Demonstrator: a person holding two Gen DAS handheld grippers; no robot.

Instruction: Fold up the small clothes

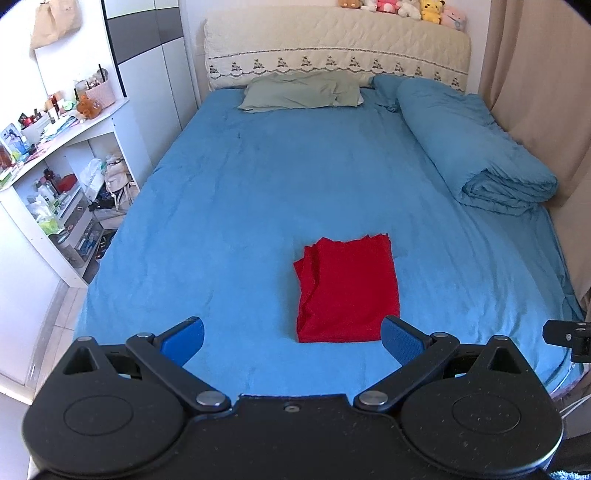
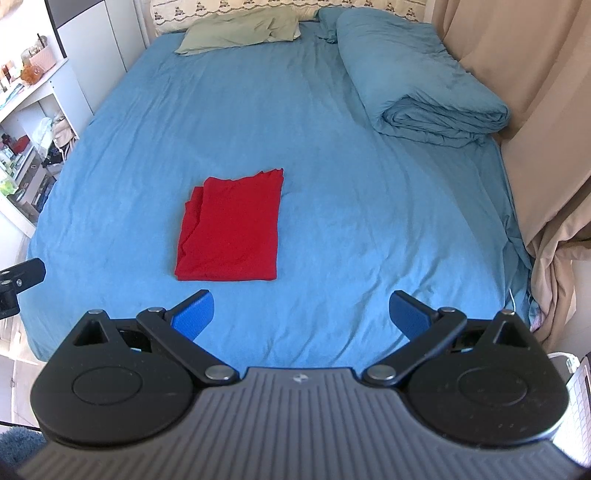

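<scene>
Left gripper (image 1: 291, 341): jaws spread wide, blue pads apart, holding nothing; it hovers above the near edge of the bed, short of the cloth.
Right gripper (image 2: 302, 315): jaws likewise wide apart and empty, above the near part of the sheet, with the cloth ahead and to its left.
Red garment (image 1: 347, 290): folded into a neat rectangle, lying flat on the sheet in the near half of the bed; its far edge is slightly uneven and layered edges show along its left side. Neither gripper touches it.
Bed sheet (image 1: 229, 206): blue, lightly creased, bare all round the garment.
Folded duvet (image 1: 476, 147): blue, bulky, lying along the right side of the bed, well apart from the garment.
Pillow (image 1: 301, 92): pale green, at the head of the bed against the quilted headboard (image 1: 332, 44).
Plush toys (image 1: 406, 7): a row along the top of the headboard.
Shelf unit (image 1: 62, 166): white, to the left of the bed, crowded with bottles and small items.
Curtain (image 2: 517, 74): beige, hanging along the right side of the bed.
Between grippers and garment: only open sheet.
</scene>
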